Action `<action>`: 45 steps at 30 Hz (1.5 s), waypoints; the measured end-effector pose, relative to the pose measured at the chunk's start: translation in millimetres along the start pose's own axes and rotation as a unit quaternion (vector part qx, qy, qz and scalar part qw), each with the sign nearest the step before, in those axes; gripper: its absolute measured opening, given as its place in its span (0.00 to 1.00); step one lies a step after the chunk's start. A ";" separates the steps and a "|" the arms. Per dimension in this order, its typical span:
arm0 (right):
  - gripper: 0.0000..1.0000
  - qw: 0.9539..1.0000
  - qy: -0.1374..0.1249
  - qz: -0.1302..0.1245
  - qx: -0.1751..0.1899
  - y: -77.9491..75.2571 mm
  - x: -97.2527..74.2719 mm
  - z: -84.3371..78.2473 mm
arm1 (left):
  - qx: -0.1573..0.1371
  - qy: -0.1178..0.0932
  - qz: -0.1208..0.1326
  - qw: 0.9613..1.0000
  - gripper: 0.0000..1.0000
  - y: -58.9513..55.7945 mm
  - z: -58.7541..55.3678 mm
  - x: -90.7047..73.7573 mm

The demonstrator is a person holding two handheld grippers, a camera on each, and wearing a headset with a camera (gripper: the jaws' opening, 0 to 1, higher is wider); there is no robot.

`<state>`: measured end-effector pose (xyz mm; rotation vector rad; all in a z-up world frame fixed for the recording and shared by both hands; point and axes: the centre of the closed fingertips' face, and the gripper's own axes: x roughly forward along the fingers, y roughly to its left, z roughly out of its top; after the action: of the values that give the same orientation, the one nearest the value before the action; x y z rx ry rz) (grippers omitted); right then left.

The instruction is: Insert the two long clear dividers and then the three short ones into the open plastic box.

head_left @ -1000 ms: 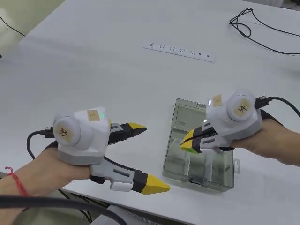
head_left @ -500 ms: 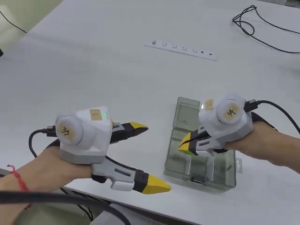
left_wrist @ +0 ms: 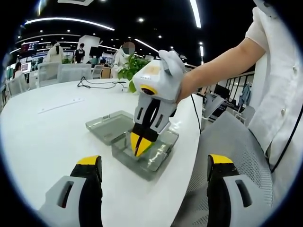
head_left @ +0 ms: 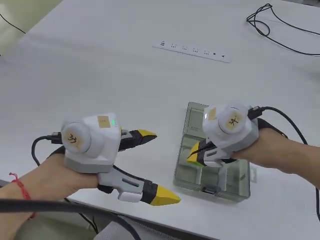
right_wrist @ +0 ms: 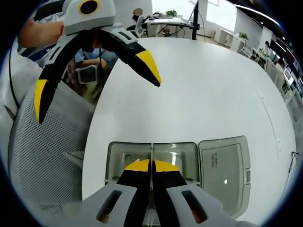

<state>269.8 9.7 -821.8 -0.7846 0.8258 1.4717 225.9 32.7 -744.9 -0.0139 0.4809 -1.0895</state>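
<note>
Some dividers (head_left: 200,173) upright in the open box (head_left: 235,187) on the surface (head_left: 125,75), more seemingly left; right claw (head_left: 192,156) closed together among them, left claw (head_left: 157,166) spread apart, empty, nearby.

— We find the white table (head_left: 100,60) bright and evenly lit from overhead; shadows on it are soft and faint.
— We add: ceiling strip lights (left_wrist: 194,12) flare against a dim hall in the left gripper view, a glint sits on the clear box (right_wrist: 222,170), both gripper views bow at their edges.
</note>
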 end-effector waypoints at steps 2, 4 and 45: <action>0.02 1.000 0.006 -0.001 -0.004 -0.3 1.4 -0.7 | 0.001 0.000 0.000 1.000 0.94 0.3 1.2 0.1; 0.02 1.000 0.007 -0.001 -0.005 -0.1 0.2 -1.2 | 0.002 -0.001 0.001 1.000 0.94 0.7 2.3 0.0; 0.30 0.991 -0.101 -0.041 0.072 -2.7 -77.6 10.3 | 0.019 0.014 0.004 1.000 0.95 3.3 7.1 1.0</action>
<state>276.9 -21.5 -750.3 -0.5453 0.7282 1.3763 231.7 31.8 -739.7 0.0365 0.4845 -1.0914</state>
